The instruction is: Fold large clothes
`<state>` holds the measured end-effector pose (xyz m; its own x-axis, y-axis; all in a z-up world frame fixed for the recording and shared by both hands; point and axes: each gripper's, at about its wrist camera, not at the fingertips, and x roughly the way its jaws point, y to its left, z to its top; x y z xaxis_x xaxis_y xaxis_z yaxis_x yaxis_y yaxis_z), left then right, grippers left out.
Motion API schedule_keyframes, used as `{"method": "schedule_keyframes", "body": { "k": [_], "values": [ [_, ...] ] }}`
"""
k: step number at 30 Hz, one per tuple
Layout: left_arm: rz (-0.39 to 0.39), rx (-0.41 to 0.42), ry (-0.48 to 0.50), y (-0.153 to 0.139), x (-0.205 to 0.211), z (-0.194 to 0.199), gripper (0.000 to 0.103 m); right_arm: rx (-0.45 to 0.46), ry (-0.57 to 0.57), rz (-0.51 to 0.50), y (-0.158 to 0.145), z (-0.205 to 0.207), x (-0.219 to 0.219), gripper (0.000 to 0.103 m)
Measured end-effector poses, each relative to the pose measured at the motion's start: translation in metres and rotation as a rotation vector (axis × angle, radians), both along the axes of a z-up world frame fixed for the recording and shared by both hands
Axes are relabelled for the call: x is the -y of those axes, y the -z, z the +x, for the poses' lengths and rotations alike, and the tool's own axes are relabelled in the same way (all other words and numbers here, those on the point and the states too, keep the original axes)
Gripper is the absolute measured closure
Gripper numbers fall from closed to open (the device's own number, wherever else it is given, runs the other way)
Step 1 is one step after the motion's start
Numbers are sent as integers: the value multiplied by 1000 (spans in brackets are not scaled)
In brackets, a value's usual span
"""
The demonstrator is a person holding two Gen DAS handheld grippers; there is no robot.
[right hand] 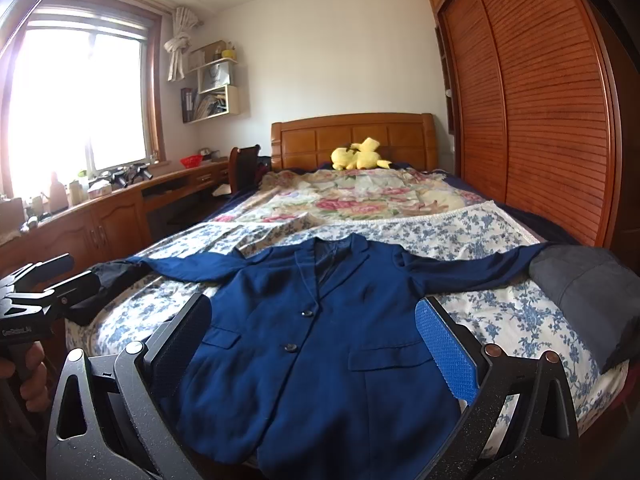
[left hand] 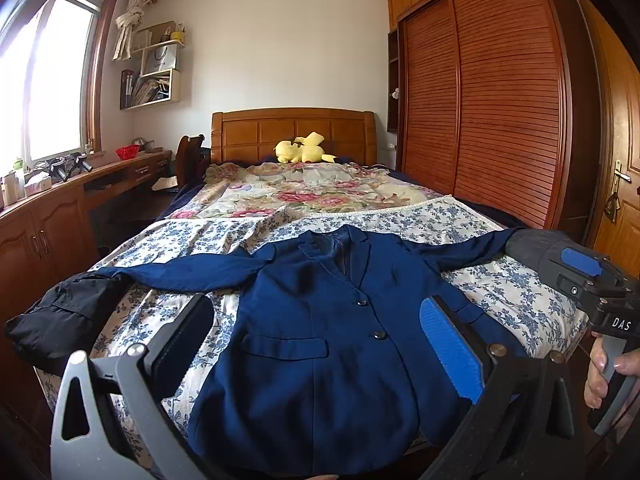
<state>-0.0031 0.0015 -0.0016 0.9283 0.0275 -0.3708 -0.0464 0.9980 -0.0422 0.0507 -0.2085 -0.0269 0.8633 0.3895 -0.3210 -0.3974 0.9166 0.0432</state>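
Bed (left hand: 500, 292) beside louvred wardrobe (left hand: 500, 100)

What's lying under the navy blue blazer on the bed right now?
The navy blue buttoned blazer lies spread flat, front up, on a blue-and-white floral sheet. Dark garments lie at both sleeve ends. Whatever is directly beneath the blazer's body is covered.

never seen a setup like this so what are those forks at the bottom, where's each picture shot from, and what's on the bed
Those forks are two hand-held grippers, each carrying a camera that looks out along its fingers. One picture comes from the left gripper, the other from the right gripper. A hand grips the right one's handle. On the bed a blue jacket lies flat, buttoned, sleeves spread wide, with dark cloth at both sleeve ends. A yellow plush sits by the headboard. Both grippers are open and hold nothing.
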Motion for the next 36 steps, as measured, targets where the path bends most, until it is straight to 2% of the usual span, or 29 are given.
{"method": "schedule_keyframes", "body": {
  "k": [36],
  "values": [
    [2, 7, 0, -5, 7, -2, 0, 0, 1, -2, -2, -3, -3, 0]
  ]
}}
